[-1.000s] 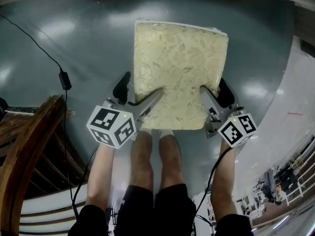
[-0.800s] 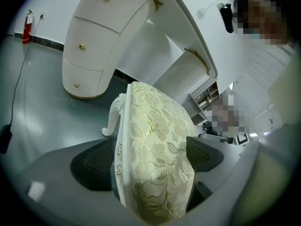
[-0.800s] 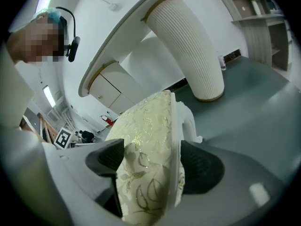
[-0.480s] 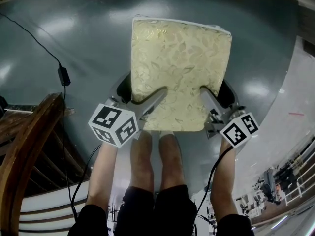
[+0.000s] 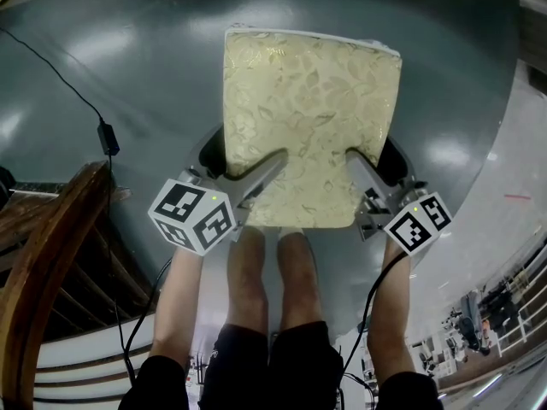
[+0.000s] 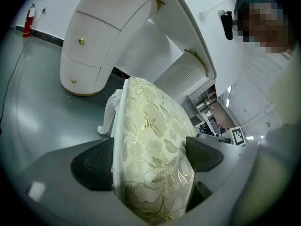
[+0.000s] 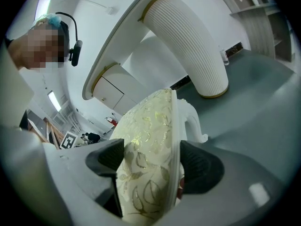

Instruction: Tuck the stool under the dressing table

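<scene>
The stool has a cream, gold-leaf padded seat on a white carved frame and stands on the grey floor in front of me. My left gripper is shut on the seat's near left edge, one jaw on top of the cushion and one under it. My right gripper is shut on the near right edge the same way. In the left gripper view the stool seat fills the gap between the pads. The stool seat does so too in the right gripper view. The white dressing table with gold knobs stands beyond.
A dark wooden chair back rises at the left. A black cable with a power adapter lies on the floor at the left. The dressing table's ribbed white leg stands ahead right. My bare legs are just behind the stool.
The stool has moved a little forward, away from my legs and towards the dressing table, with both grippers still clamped on its near edge.
</scene>
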